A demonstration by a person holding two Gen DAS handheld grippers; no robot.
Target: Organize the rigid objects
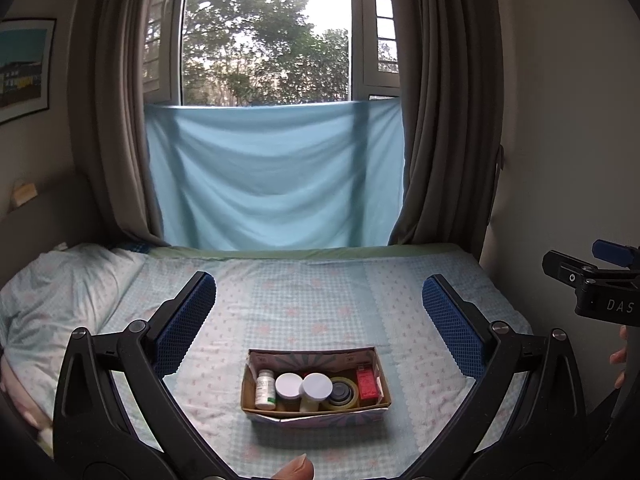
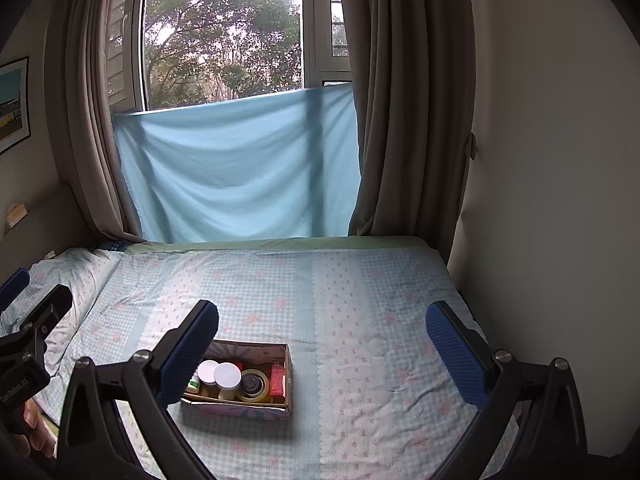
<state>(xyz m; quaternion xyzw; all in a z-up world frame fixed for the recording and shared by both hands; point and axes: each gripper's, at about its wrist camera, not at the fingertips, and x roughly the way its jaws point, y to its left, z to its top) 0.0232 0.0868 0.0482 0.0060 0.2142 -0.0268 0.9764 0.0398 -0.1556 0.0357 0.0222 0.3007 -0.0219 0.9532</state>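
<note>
A small open cardboard box (image 1: 382,380) sits on the bed, also in the right wrist view (image 2: 289,376). Inside stand a white pill bottle (image 1: 265,390), two white-lidded jars (image 1: 289,385) (image 1: 317,387), a roll of yellowish tape (image 1: 341,394) and a red packet (image 1: 367,383). My left gripper (image 1: 319,300) is open and empty, raised above and behind the box. My right gripper (image 2: 322,328) is open and empty, to the right of the box; its left finger (image 2: 188,356) hides the box's left end.
The bed has a light blue patterned sheet (image 2: 360,312). A pillow (image 1: 60,292) lies at the left. A wall (image 2: 560,200) borders the bed's right side. Curtains (image 1: 440,120) and a blue cloth (image 1: 276,176) hang at the window behind.
</note>
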